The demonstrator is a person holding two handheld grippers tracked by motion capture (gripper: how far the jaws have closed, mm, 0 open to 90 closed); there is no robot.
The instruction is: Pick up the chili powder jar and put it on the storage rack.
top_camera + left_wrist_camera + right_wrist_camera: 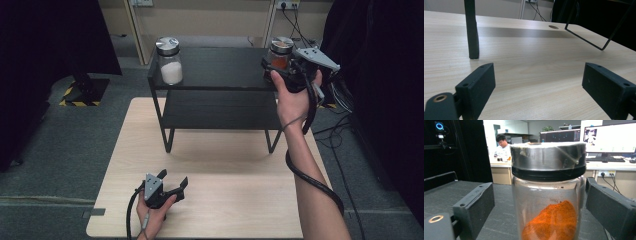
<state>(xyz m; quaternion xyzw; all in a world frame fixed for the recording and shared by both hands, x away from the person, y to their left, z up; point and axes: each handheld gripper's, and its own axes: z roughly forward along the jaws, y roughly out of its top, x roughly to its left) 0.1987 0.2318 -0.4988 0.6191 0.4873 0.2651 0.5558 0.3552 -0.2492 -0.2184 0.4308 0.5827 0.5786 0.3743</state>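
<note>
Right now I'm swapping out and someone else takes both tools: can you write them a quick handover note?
Right tool: open, pads either side of the orange-powder jar, not pressing it. The jar stands on the black shelf's top tier, right end.
Left tool: open, empty, low over the wooden table near the front edge.
White-powder jar: top tier, left end.
Done: both jars stand on the shelf.
Left: probably just backing the right tool away.

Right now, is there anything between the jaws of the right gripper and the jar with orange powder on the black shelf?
Nothing visible stands in the way. The orange powder jar stands upright on the black shelf, directly between the open jaws of the right gripper, with a gap on each side.
</note>
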